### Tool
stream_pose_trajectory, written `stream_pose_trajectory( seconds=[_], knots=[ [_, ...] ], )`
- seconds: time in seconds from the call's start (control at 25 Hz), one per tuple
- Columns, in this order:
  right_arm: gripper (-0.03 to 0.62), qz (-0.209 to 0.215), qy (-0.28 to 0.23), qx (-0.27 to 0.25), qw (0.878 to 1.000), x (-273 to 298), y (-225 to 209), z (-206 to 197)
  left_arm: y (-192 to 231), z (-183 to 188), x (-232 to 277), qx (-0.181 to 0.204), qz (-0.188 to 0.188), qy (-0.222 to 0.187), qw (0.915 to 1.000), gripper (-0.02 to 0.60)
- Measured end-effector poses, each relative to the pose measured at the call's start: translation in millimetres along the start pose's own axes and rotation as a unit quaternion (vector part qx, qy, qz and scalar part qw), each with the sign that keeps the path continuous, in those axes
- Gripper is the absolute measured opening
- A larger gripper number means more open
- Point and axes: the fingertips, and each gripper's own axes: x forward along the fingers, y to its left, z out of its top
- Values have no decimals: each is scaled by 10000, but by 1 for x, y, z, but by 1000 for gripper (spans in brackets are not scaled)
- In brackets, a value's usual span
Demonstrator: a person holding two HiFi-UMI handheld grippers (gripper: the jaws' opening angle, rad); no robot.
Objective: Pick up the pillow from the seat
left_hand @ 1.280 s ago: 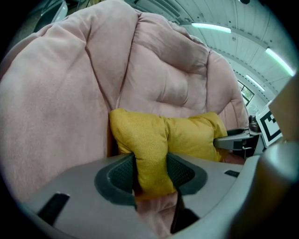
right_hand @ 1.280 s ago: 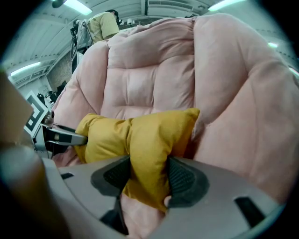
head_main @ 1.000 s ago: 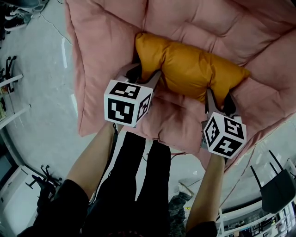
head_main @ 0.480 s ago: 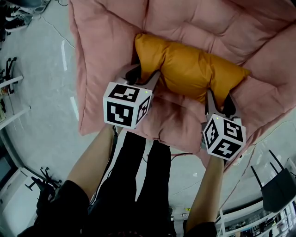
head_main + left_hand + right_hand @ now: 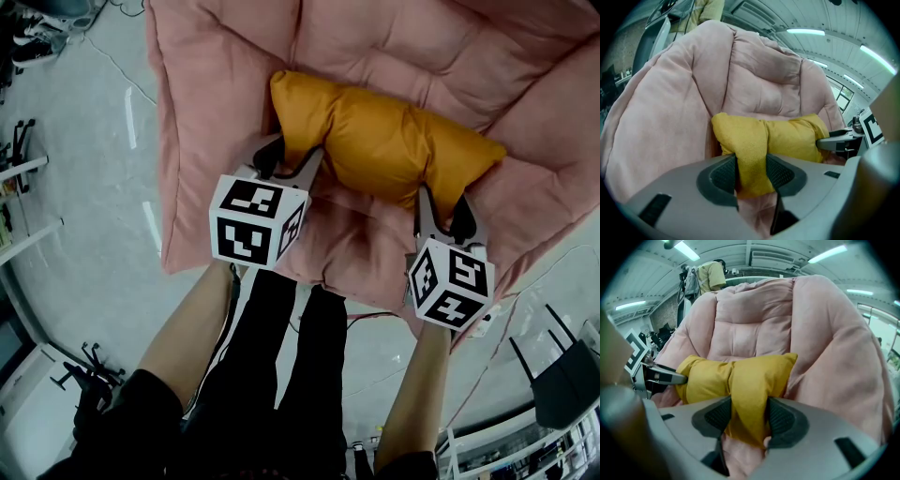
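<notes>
The left tool (image 5: 286,157) pinches one end of the pillow (image 5: 384,141), the right tool (image 5: 442,204) the other. The pillow seems to rest on the pink seat (image 5: 375,47).

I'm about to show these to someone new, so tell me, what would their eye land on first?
The yellow pillow jumps out, lying across the pink padded seat, squeezed near both ends. The left tongs are shut on its left end, the right tongs on its right end. The black-and-white marker cubes on both tongs also stand out, mid-frame in the head view.
</notes>
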Motion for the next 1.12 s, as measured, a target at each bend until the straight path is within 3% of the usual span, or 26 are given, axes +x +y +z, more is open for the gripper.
stream_pose_trajectory(
  seconds=[1.12],
  knots=[
    [249, 16, -526, -88, 9986, -40, 7, 34, -6, 37, -43, 142, 57, -433, 9989, 189]
  ],
)
